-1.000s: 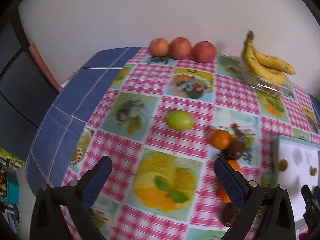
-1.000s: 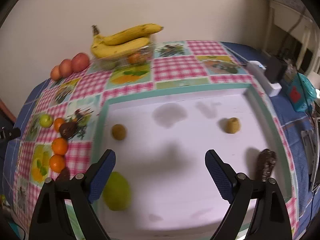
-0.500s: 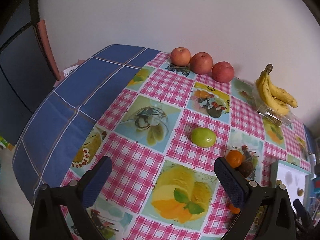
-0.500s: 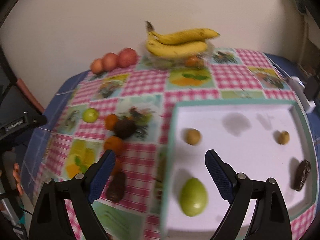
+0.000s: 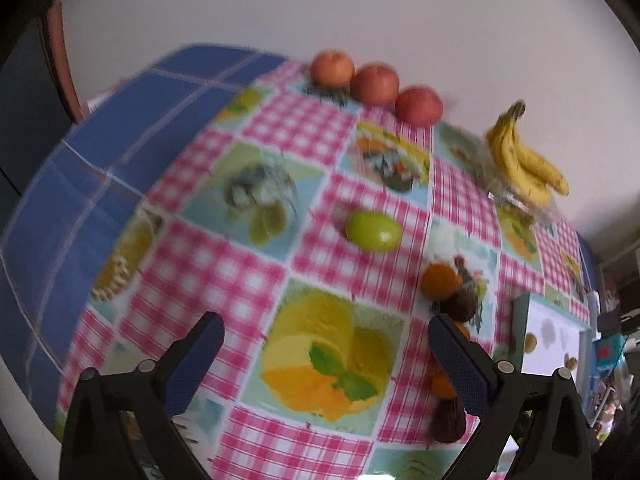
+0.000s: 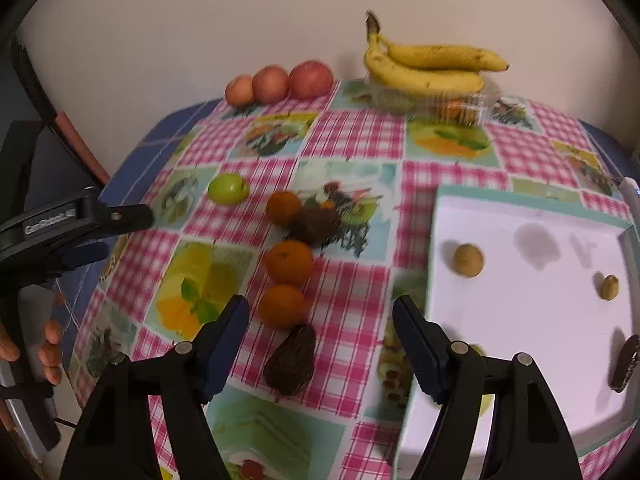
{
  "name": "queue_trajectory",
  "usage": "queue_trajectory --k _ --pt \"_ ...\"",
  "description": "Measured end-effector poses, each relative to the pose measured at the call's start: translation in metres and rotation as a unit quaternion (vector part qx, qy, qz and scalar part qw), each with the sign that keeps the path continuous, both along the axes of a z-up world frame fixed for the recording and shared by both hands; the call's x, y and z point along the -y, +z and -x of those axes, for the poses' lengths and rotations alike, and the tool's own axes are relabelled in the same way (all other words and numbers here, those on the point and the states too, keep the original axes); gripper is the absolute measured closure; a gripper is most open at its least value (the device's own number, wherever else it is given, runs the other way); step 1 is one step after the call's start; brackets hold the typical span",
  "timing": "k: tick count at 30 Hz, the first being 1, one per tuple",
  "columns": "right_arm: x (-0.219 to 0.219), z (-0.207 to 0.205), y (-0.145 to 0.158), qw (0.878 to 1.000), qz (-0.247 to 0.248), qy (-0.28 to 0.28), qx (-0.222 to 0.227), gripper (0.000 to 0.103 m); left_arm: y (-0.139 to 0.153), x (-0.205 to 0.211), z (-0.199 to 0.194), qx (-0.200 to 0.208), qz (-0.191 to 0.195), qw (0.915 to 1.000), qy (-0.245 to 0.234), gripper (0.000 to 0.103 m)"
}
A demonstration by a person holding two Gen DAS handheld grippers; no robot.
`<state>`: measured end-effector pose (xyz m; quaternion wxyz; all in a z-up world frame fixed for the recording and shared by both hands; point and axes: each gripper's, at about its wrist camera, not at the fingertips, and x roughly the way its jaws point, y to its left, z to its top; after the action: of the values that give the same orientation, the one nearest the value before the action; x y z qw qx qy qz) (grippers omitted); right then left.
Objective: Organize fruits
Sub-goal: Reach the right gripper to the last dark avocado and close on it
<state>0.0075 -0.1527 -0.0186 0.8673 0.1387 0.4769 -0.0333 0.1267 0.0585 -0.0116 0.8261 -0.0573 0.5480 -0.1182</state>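
Observation:
My right gripper [image 6: 320,312] is open above the checked cloth, left of the white tray [image 6: 532,208]. A dark avocado [image 6: 291,360] lies on the cloth under the gap between its fingers. Beyond it lie three oranges [image 6: 289,262], another dark avocado [image 6: 316,224] and a green fruit [image 6: 228,188]. The tray holds two small brown fruits [image 6: 468,260] and a dark avocado [image 6: 626,364]. A green fruit in the tray is mostly hidden behind my right finger. My left gripper [image 5: 324,328] is open and empty at the table's left side, short of the green fruit [image 5: 373,231].
Three apples [image 6: 276,84] line the back edge by the wall. Bananas [image 6: 428,66] rest on a clear plastic box [image 6: 452,106]. A hand [image 6: 48,344] holds the left gripper [image 6: 126,234] off the table's left edge. The cloth's blue border [image 5: 100,152] drops away at the left.
My right gripper has swung left, from over the tray to over the row of loose fruit. The left gripper has tilted and come a little closer to the table.

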Motion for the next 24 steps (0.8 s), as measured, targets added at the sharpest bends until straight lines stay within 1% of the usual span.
queue_trajectory --k 2,4,8,10,13,18,20,22,24 --pt "-0.004 -0.001 -0.007 1.0 -0.004 0.006 -0.012 0.028 -0.009 0.005 0.002 -0.007 -0.009 0.9999 -0.003 0.002" --pt "-0.008 -0.003 -0.013 1.0 -0.011 0.011 -0.022 0.032 -0.015 0.008 0.003 -0.011 -0.013 0.9998 -0.006 0.003" --pt "-0.017 -0.006 -0.027 0.998 -0.019 0.024 -0.049 0.034 -0.027 0.012 0.003 -0.029 -0.019 0.9994 -0.009 0.006" --pt "-0.02 -0.008 -0.032 0.998 -0.017 0.028 -0.059 0.037 -0.032 0.011 0.002 -0.035 -0.019 0.9992 -0.006 0.006" --pt "-0.024 -0.008 -0.039 0.997 -0.017 0.035 -0.07 0.037 -0.04 0.01 0.001 -0.053 -0.018 0.9984 0.001 0.006" --pt "-0.03 -0.01 -0.05 0.995 -0.011 0.043 -0.09 0.038 -0.039 0.012 0.001 -0.054 -0.012 0.9985 -0.001 0.006" --pt "-0.033 -0.01 -0.052 0.995 0.001 0.047 -0.092 0.041 -0.039 0.014 0.001 -0.054 -0.013 0.9984 -0.004 0.007" --pt "-0.035 -0.011 -0.052 0.994 0.007 0.051 -0.092 0.049 -0.039 0.015 0.001 -0.056 -0.015 0.9983 -0.006 0.007" --pt "-0.036 -0.011 -0.053 0.994 0.009 0.051 -0.092 0.051 -0.039 0.015 0.001 -0.058 -0.016 0.9982 -0.007 0.008"
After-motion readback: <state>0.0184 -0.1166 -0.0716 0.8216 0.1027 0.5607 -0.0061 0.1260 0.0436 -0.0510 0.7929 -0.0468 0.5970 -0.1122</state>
